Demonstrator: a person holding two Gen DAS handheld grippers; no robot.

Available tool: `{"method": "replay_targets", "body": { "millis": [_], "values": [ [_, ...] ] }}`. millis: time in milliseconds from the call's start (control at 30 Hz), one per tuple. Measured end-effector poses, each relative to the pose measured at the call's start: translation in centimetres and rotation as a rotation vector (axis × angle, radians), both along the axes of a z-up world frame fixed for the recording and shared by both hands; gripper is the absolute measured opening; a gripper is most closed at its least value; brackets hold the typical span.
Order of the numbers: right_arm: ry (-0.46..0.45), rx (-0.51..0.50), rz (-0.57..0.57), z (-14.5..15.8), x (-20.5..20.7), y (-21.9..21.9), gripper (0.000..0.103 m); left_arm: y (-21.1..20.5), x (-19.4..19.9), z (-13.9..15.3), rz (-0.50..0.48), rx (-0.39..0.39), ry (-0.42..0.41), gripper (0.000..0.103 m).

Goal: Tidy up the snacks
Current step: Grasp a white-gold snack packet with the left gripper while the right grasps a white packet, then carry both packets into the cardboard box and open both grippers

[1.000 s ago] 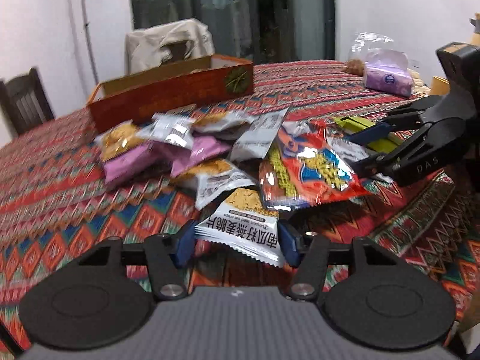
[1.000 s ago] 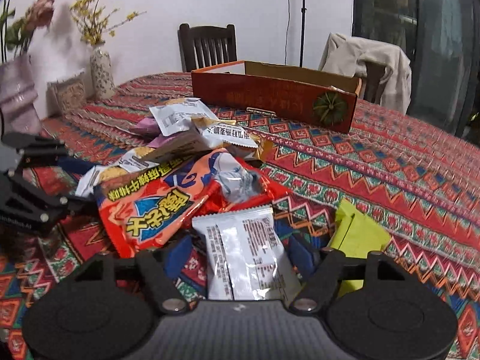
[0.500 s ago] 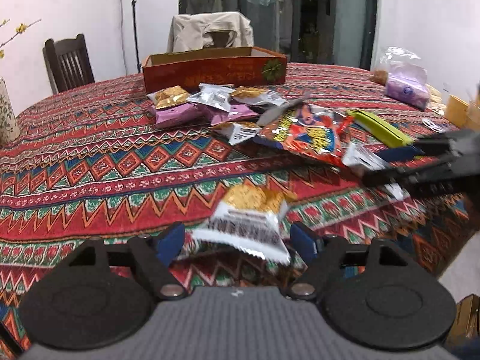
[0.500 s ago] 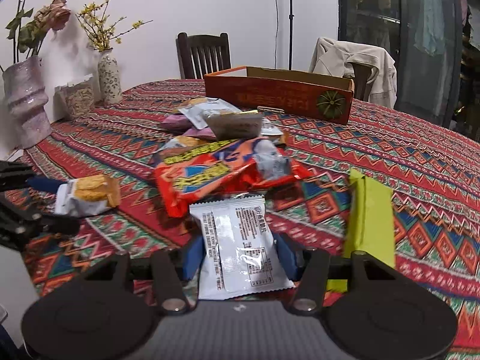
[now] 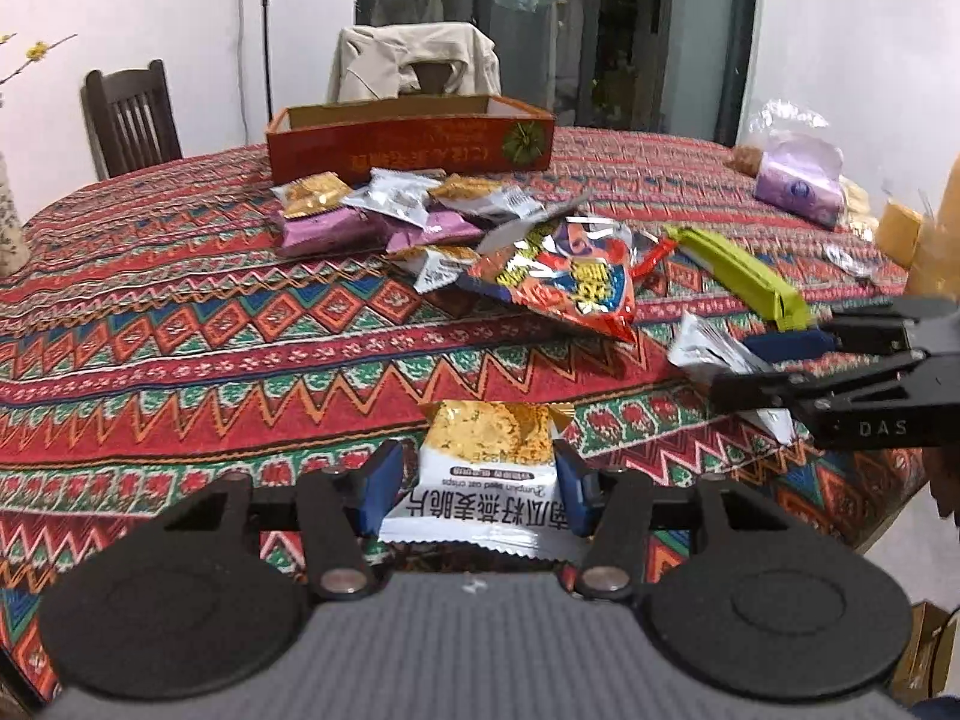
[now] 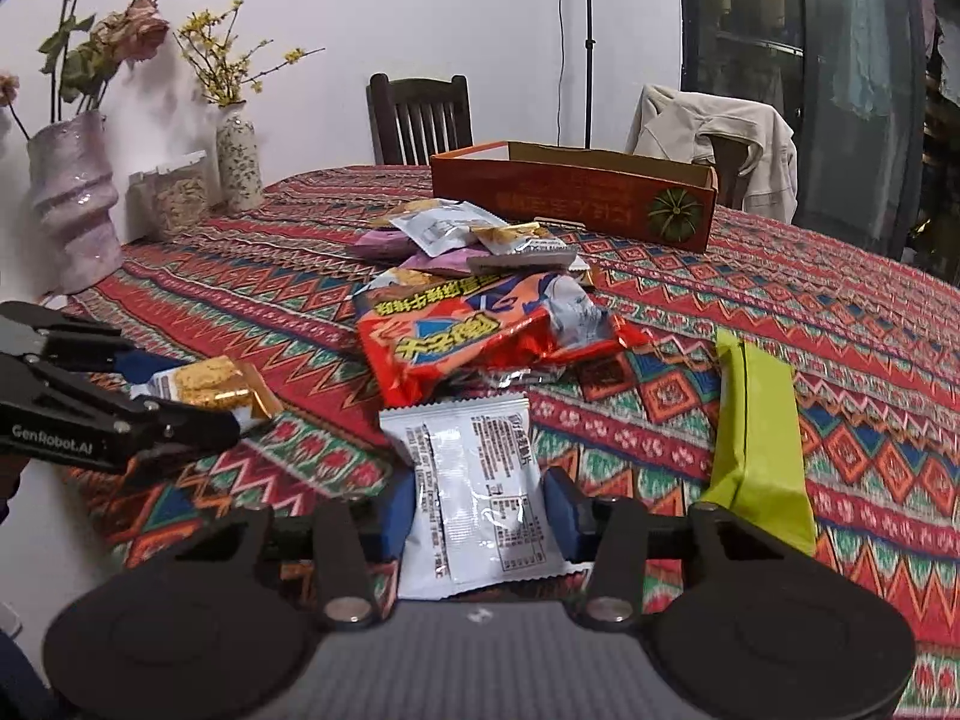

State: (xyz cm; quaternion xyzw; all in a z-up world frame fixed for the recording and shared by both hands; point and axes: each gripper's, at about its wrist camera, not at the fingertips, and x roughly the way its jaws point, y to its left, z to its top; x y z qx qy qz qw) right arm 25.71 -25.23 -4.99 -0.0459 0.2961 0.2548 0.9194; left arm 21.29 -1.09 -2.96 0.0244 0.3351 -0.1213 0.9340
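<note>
My left gripper point(image 5: 477, 492) has a white and gold crisp packet point(image 5: 489, 462) between its blue pads, and its jaws are closing on it. The same packet point(image 6: 207, 387) shows in the right wrist view, held by that gripper point(image 6: 180, 396) near the table's edge. A silver packet point(image 6: 480, 492), printed side up, sits between the pads of my right gripper point(image 6: 480, 510), whose jaws are closing too. In the left wrist view the right gripper point(image 5: 735, 369) carries this silver packet point(image 5: 711, 351) at the right. The snack pile point(image 5: 420, 210) lies farther back.
A long red cardboard box point(image 5: 408, 147) stands open behind the pile. A red crisp bag point(image 5: 570, 282) and a green pack point(image 5: 744, 276) lie nearer. A purple tissue pack point(image 5: 798, 189) sits at the far right. Vases point(image 6: 72, 204) stand at the left edge, with chairs point(image 6: 420, 117) behind.
Both grippers have drawn back from the pile toward the near table edge, each with its packet. The left jaws widened around the gold packet, then narrowed on it again. The right jaws narrowed.
</note>
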Motion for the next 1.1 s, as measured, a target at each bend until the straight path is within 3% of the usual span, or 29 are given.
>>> {"method": "replay_targets", "body": {
  "millis": [167, 233, 333, 367, 433, 700, 933, 1100],
  "values": [
    [0.012, 0.060, -0.032, -0.3, -0.1, -0.9, 0.061, 0.2, -0.1, 0.4, 0.016, -0.010, -0.010, 0.054],
    [0.002, 0.057, -0.032, -0.4, 0.5, -0.6, 0.061, 0.3, -0.1, 0.8, 0.017, -0.002, -0.024, 0.054],
    [-0.016, 0.017, -0.040, -0.6, 1.3, 0.0, 0.057, 0.8, 0.0, 1.3, 0.032, -0.010, -0.039, 0.054],
    [-0.027, 0.001, -0.047, -0.7, 1.4, 0.2, 0.050, 1.0, 0.0, 1.4, 0.039, -0.010, -0.040, 0.054],
    [-0.024, 0.008, -0.046, -0.6, 1.6, 0.3, 0.046, 1.3, 0.1, 1.3, 0.053, -0.011, -0.035, 0.054],
    [-0.025, 0.058, -0.032, 0.4, 1.4, -0.3, 0.044, 1.7, 1.9, 1.2, 0.048, -0.016, -0.016, 0.054],
    [-0.115, 0.134, -0.016, 4.5, 2.9, -1.7, 0.044, 2.8, 7.9, 4.9, -0.010, -0.083, -0.084, 0.054],
    [-0.220, 0.112, -0.010, 9.2, 8.8, -1.9, 0.044, 4.0, 15.7, 10.1, -0.013, -0.117, -0.214, 0.054]
  ]
}}
